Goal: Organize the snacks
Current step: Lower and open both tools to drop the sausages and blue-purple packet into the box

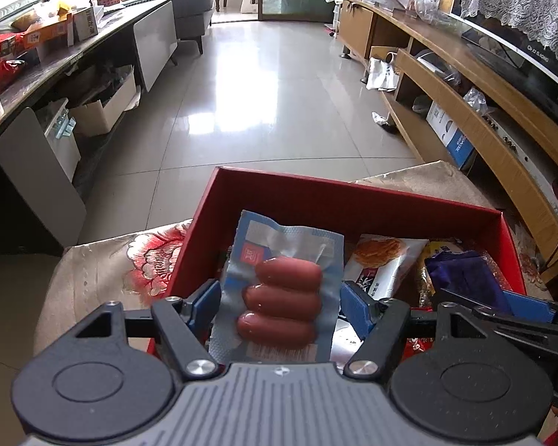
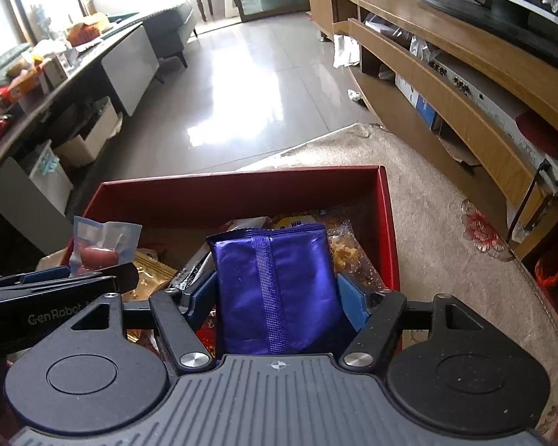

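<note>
Left hand-held gripper point(image 1: 279, 299) grasps a slippery, pliable vacuum-sealed sausage pack point(image 1: 281, 290) by its side edges; right hand-held gripper point(image 2: 277, 297) grasps a light, crinkly purple foil packet point(image 2: 275, 290) over the red cardboard box point(image 2: 241, 189).

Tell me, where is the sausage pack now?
In the left wrist view the sausage pack stands between the left tool's fingers, over the left end of the red box.

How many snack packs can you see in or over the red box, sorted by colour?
Blue-and-clear vacuum pack of sausages, held in the left gripper: 1
Shiny purple foil packet, held in the right gripper: 1
White pastry-picture pack: 1
Gold foil packet: 1
Clear bag of crumbly yellow snacks: 1
Total: 5, in or over the red cardboard box.
</note>
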{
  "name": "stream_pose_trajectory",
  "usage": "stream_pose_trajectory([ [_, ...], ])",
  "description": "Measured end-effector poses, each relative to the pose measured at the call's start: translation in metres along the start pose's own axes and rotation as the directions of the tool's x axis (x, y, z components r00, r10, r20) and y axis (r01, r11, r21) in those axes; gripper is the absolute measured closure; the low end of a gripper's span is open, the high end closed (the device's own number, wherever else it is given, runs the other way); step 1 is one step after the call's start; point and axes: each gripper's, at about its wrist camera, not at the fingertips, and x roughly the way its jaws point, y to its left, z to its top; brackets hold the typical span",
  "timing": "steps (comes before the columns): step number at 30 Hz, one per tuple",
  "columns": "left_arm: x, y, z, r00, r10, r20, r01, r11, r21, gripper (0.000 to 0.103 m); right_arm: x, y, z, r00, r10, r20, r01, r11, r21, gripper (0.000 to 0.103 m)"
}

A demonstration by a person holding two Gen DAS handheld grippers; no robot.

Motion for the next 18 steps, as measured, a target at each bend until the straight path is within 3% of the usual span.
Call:
stream_pose_trajectory([
  [14,-0.02,0.009,0.001,0.999,-0.009,0.033,0.01,1.0,-0.022,0.026,-0.018,-0.001,0.007,0.997,-0.012,0.075,0.012,1.0,-0.002,0.017],
  [18,-0.029,0.014,-0.001,0.999,-0.015,0.043,0.016,0.999,-0.039,0.026,-0.03,-0.006,0.011,0.994,0.028,0.106,-0.031,0.999,0.027,0.017],
])
